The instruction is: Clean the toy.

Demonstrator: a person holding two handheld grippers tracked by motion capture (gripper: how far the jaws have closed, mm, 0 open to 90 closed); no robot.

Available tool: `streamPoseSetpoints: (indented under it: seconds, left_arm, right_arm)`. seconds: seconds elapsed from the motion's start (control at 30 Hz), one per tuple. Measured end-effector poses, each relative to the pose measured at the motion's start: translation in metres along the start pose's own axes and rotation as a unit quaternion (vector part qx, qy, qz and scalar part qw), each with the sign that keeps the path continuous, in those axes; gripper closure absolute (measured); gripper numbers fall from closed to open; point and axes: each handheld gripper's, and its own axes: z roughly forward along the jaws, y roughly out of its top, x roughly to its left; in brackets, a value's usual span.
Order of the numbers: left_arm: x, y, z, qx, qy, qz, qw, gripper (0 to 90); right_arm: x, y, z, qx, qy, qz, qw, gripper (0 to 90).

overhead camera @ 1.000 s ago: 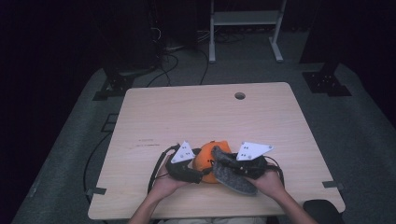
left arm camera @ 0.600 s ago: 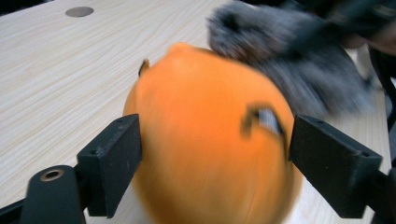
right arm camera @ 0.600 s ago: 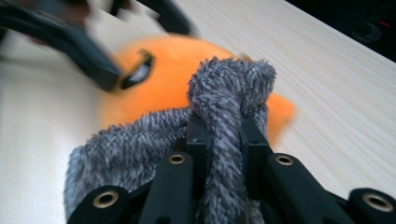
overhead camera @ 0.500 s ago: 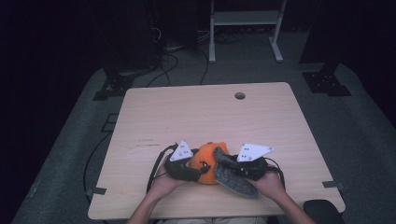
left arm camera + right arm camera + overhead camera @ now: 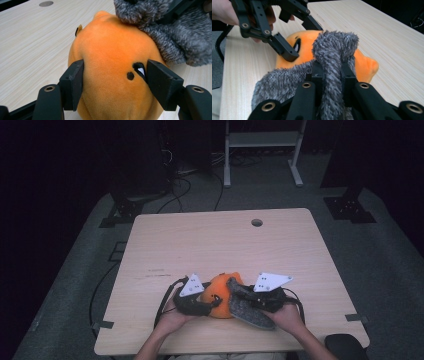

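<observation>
Dark floor and cables ring a pale wooden desk [image 5: 220, 245], which has a round grommet hole [image 5: 256, 222] near its far edge.

Close to the near edge, the left tool [image 5: 113, 80] sits on the left flank of an orange plush toy [image 5: 110, 75]. Its jaws have just been closing, and from that tool's own camera the plush swells up between them, both pads [image 5: 75, 82] lying against the fuzzy sides (one pad right beside a black eye marking). The plush rests on the desk directly ahead of this tool, and a grey furry cloth [image 5: 172, 37] lies against its far side.

Further right, the right tool [image 5: 329, 75] is clenched tight on a fold of that grey furry cloth [image 5: 332, 60], which bunches up between the jaws and spills down to the left of them. Beyond this tool's tips lies the orange plush [image 5: 364, 66], with the left tool [image 5: 297, 40] reaching over it from the upper left, held in a hand [image 5: 224, 12].

From above, both tools meet around the plush [image 5: 220, 295], the left one [image 5: 207, 306] just left of it, the right one [image 5: 252, 301] just right.
</observation>
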Motion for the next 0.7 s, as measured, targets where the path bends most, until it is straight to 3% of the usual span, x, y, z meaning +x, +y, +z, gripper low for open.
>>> streamPoseSetpoints:
  seconds: [0.07, 0.13, 0.17, 0.2, 0.27, 0.43, 0.5, 0.53, 0.7]
  left_arm:
    - [0.001, -0.001, -0.001, -0.003, -0.001, -0.001, 1.0000, 33.4]
    - [0.001, -0.001, 0.000, -0.005, -0.003, -0.002, 1.0000, 33.4]
    - [0.001, -0.001, 0.000, -0.005, -0.003, -0.002, 1.0000, 33.4]
    - [0.001, -0.002, 0.000, -0.005, -0.003, -0.001, 1.0000, 33.4]
    - [0.002, -0.002, -0.001, -0.004, -0.004, -0.001, 1.0000, 33.3]
    - [0.007, -0.007, -0.002, -0.009, -0.009, -0.012, 0.9998, 33.2]
    - [0.009, -0.009, -0.003, -0.010, -0.013, -0.015, 0.9997, 33.1]
    - [0.010, -0.009, -0.003, -0.011, -0.015, -0.018, 0.9997, 33.1]
    - [0.010, -0.009, -0.003, -0.010, -0.018, -0.012, 0.9997, 33.1]
  right_arm:
    - [-0.004, -0.002, 0.000, -0.001, 0.001, 0.010, 1.0000, 77.5]
    - [-0.018, -0.011, -0.004, 0.017, -0.024, 0.027, 0.9992, 77.4]
    - [-0.018, -0.011, -0.004, 0.017, -0.024, 0.027, 0.9992, 77.4]
    - [-0.026, -0.018, -0.006, 0.026, -0.023, 0.054, 0.9980, 77.4]
    - [-0.026, -0.018, -0.007, 0.024, -0.019, 0.061, 0.9977, 77.4]
    - [-0.011, -0.007, -0.005, -0.002, 0.002, 0.035, 0.9994, 77.4]
    - [-0.011, -0.008, -0.001, 0.000, 0.003, 0.035, 0.9994, 77.3]
    - [-0.021, -0.013, -0.001, 0.002, 0.006, 0.062, 0.9981, 77.3]
    - [-0.029, -0.022, -0.004, 0.011, -0.006, 0.081, 0.9967, 77.2]
